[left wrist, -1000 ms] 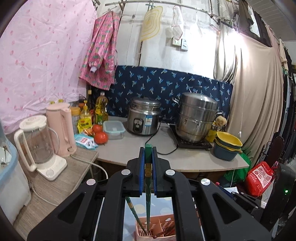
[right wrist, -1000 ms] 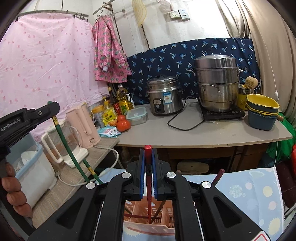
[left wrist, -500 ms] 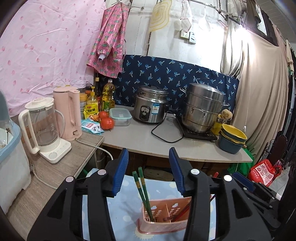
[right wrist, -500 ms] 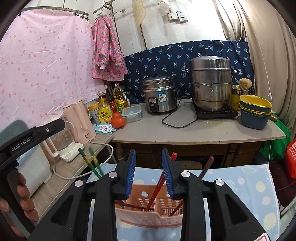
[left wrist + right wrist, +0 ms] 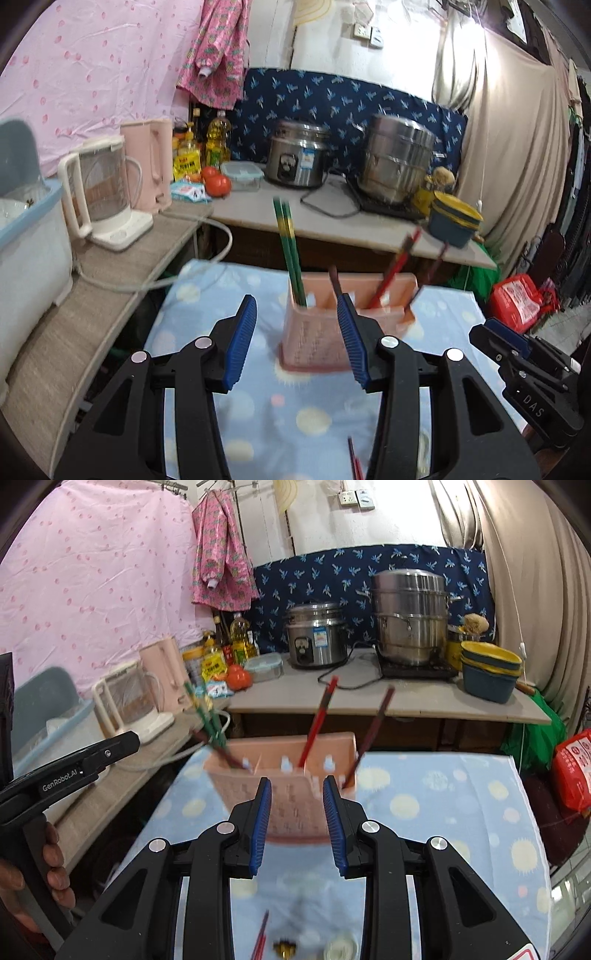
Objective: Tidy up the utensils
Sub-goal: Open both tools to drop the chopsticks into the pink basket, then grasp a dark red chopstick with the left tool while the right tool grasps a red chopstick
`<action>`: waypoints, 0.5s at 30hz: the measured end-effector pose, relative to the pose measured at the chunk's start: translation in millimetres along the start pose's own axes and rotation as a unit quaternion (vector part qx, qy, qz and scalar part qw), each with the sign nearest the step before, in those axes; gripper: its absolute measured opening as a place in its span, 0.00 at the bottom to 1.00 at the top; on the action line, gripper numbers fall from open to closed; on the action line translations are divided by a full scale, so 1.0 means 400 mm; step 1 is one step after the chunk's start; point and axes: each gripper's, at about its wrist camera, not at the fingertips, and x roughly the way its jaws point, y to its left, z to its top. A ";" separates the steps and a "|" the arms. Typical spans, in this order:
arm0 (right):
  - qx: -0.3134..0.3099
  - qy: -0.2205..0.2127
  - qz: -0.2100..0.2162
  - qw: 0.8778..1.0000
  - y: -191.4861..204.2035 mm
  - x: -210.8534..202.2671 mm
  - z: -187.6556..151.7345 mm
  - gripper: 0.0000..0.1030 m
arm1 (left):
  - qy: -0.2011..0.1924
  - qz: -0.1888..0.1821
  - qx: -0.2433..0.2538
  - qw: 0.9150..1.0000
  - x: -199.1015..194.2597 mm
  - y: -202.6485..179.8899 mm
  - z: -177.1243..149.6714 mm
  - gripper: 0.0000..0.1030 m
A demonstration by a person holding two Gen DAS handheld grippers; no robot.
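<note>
A pink plastic utensil basket (image 5: 314,332) stands on the blue dotted cloth (image 5: 207,295); it also shows in the right wrist view (image 5: 288,801). Two green chopsticks (image 5: 286,243) stand in its left compartment. Red chopsticks (image 5: 397,266) and dark ones lean in the right part; one red chopstick (image 5: 319,720) shows in the right wrist view. My left gripper (image 5: 297,325) is open and empty, just in front of the basket. My right gripper (image 5: 297,794) is open and empty, close to the basket's near wall. More red chopsticks (image 5: 260,938) lie on the cloth below it.
Behind the table is a counter (image 5: 332,221) with a rice cooker (image 5: 297,158), a steel steamer pot (image 5: 399,162), stacked bowls (image 5: 454,221), tomatoes and bottles. A blender jug (image 5: 103,192) and pink kettle (image 5: 147,166) stand on the left shelf. The right gripper's body (image 5: 532,376) is at the right.
Both grippers opened and let go of their chopsticks, which now stand in the basket. Both grippers have pulled back and lowered, so the basket shows in full.
</note>
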 end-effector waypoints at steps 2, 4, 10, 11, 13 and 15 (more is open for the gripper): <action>-0.006 0.014 -0.006 1.000 0.005 -0.033 -0.063 0.28 | 0.018 -0.004 0.006 1.000 -0.019 -0.004 -0.067 0.42; -0.015 0.025 -0.018 0.999 0.011 -0.071 -0.128 0.28 | 0.036 -0.007 0.008 0.999 -0.037 -0.005 -0.131 0.42; -0.005 0.078 -0.020 0.997 0.017 -0.170 -0.319 0.28 | 0.096 -0.012 0.002 0.995 -0.084 0.001 -0.318 0.42; -0.010 0.089 -0.021 0.996 0.024 -0.186 -0.356 0.28 | 0.107 -0.012 0.001 0.994 -0.093 0.002 -0.352 0.42; -0.014 0.107 -0.023 0.994 0.040 -0.210 -0.418 0.28 | 0.127 -0.020 0.000 0.992 -0.104 -0.001 -0.404 0.42; -0.016 0.127 -0.016 0.992 0.057 -0.222 -0.469 0.28 | 0.143 -0.017 0.010 0.990 -0.114 -0.009 -0.452 0.42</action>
